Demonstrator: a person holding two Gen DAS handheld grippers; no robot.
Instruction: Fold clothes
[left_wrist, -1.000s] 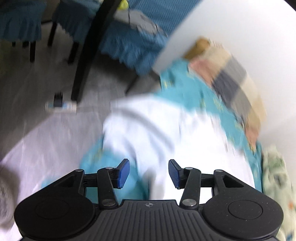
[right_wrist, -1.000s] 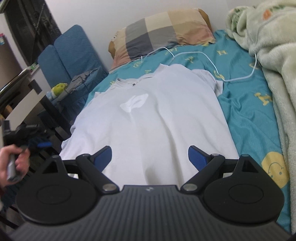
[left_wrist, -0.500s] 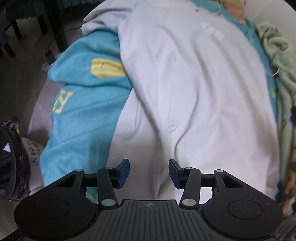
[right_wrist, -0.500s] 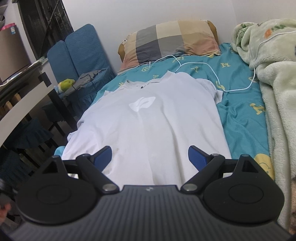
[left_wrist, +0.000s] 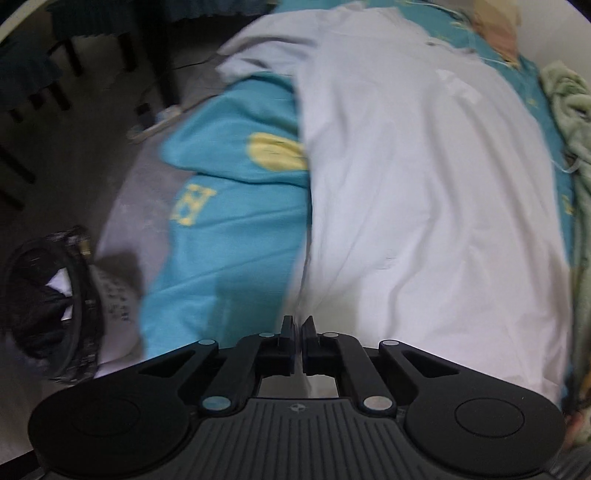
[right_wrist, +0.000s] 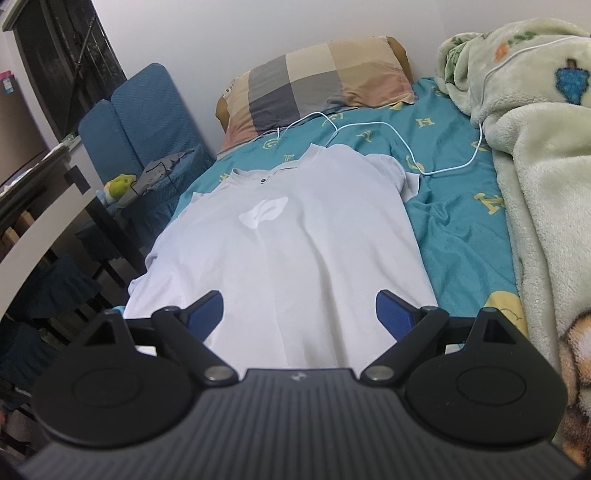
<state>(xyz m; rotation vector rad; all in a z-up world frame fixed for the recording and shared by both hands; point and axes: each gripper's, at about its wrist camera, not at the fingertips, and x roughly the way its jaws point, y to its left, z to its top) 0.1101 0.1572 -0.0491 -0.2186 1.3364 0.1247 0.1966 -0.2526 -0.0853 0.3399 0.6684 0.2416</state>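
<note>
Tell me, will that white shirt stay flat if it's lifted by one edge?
Probably not. The white shirt already lies in soft wrinkles, so it should droop and fold. It looks thin, likely light. It may drag across the sheet rather than slide cleanly.

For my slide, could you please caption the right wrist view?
Open right claw above the hem of a white shirt spread flat on a teal bedsheet.

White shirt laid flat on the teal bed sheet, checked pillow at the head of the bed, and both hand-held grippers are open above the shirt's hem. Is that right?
Not quite. Only the right hand-held gripper is open over the white shirt. In the left wrist view the left hand-held gripper has its jaws almost together at the shirt's edge. The teal bed sheet and checked pillow are as you say.
</note>
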